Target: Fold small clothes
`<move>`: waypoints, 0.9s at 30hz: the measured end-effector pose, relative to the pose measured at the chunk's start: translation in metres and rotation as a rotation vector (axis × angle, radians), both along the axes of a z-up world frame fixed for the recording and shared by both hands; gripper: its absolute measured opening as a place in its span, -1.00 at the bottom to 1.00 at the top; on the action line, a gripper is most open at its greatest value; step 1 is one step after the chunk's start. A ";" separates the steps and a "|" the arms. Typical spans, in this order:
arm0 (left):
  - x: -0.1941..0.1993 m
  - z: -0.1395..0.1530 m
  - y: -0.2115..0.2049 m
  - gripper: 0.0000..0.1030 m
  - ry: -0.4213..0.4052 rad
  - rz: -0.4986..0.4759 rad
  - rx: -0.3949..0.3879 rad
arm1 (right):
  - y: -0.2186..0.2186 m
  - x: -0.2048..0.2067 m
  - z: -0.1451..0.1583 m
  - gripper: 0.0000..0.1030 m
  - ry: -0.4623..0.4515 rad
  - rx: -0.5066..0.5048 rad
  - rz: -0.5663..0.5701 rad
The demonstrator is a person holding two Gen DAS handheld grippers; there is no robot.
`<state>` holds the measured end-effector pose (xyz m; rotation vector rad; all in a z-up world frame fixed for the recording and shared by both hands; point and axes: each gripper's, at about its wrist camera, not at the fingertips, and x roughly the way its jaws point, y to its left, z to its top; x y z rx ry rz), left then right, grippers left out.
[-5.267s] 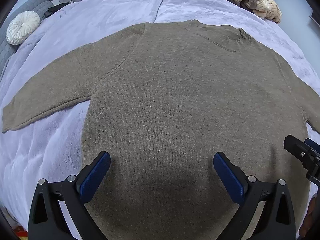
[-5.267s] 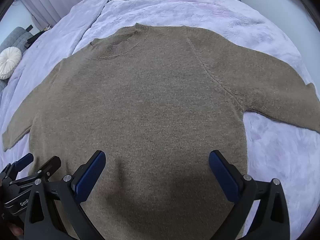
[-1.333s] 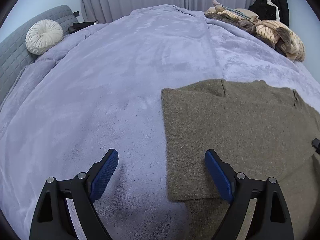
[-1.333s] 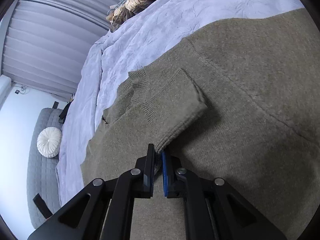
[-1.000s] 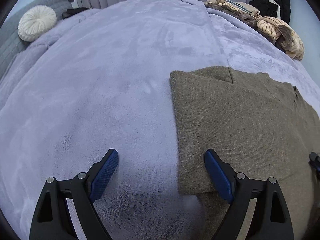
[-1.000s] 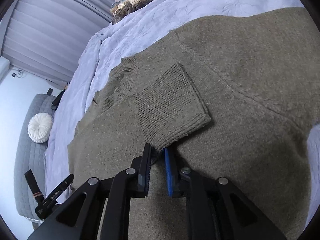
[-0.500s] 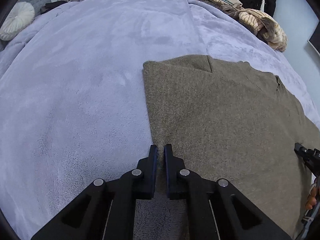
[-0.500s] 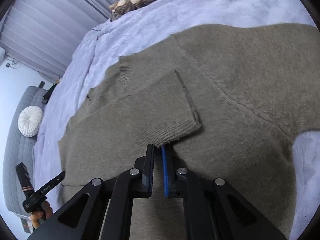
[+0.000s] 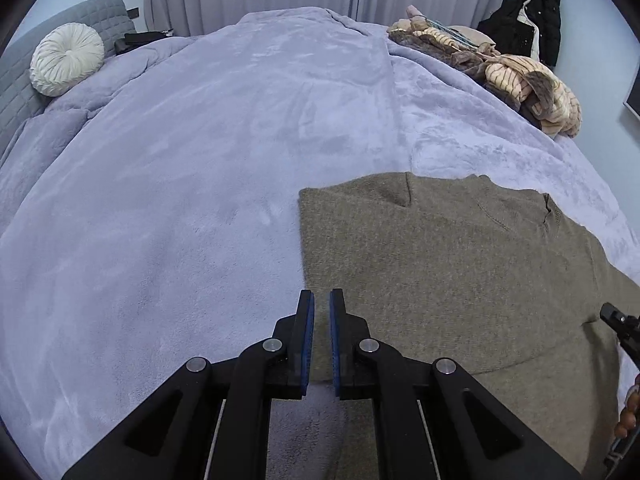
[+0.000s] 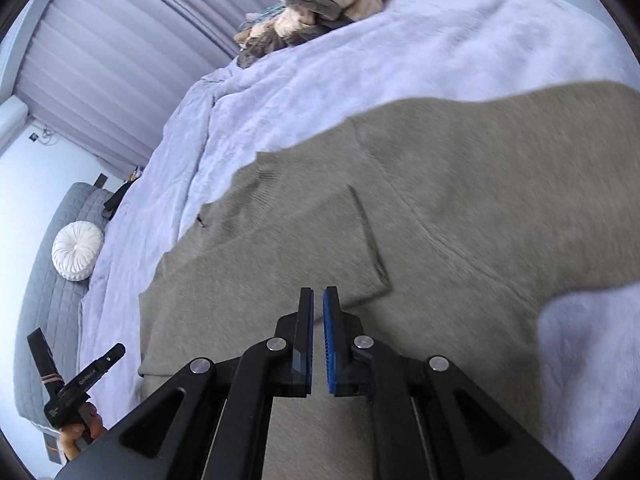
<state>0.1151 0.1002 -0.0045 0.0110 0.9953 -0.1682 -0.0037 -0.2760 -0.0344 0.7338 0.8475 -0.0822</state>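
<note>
Left gripper (image 9: 321, 300) has its blue pads drawn together on nothing, poised above the left folded edge of the olive-brown knitted sweater (image 9: 460, 276), so the fold it laid can sit undisturbed. Right gripper (image 10: 318, 300) is likewise pinched together and empty, just above the ribbed cuff of the sleeve (image 10: 312, 252), which lies across the sweater's chest to narrow it. The sweater rests flat on the lavender plush bed blanket (image 9: 180, 200), its right sleeve not yet folded in; my guess is that comes next. A heap of striped beige clothes (image 9: 516, 80) waits well apart at the far edge.
</note>
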 end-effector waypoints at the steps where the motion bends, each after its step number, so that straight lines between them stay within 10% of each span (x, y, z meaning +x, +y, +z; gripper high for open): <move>1: 0.001 -0.005 -0.006 -0.83 0.003 -0.008 0.029 | 0.004 0.008 0.001 -0.86 0.005 -0.023 0.011; 11: -0.006 -0.046 -0.017 -0.82 0.004 -0.014 0.183 | -0.008 0.007 -0.028 -0.88 0.107 -0.039 0.037; 14: -0.009 -0.037 -0.012 -0.82 0.015 0.020 0.140 | -0.014 -0.005 -0.023 -0.56 0.079 0.008 0.024; 16: -0.011 -0.033 -0.012 -0.82 0.020 0.030 0.124 | -0.017 -0.015 -0.020 0.00 0.049 0.049 0.021; 24: -0.036 -0.017 -0.028 -0.82 0.019 0.003 0.106 | -0.013 -0.041 -0.015 0.16 0.034 0.110 0.028; 25: -0.038 -0.016 -0.030 -0.73 0.022 0.000 0.102 | -0.011 -0.043 -0.014 0.17 0.036 0.118 0.030; 27: -0.046 -0.015 -0.033 0.97 0.027 0.006 0.109 | -0.011 -0.051 -0.013 0.19 0.035 0.127 0.033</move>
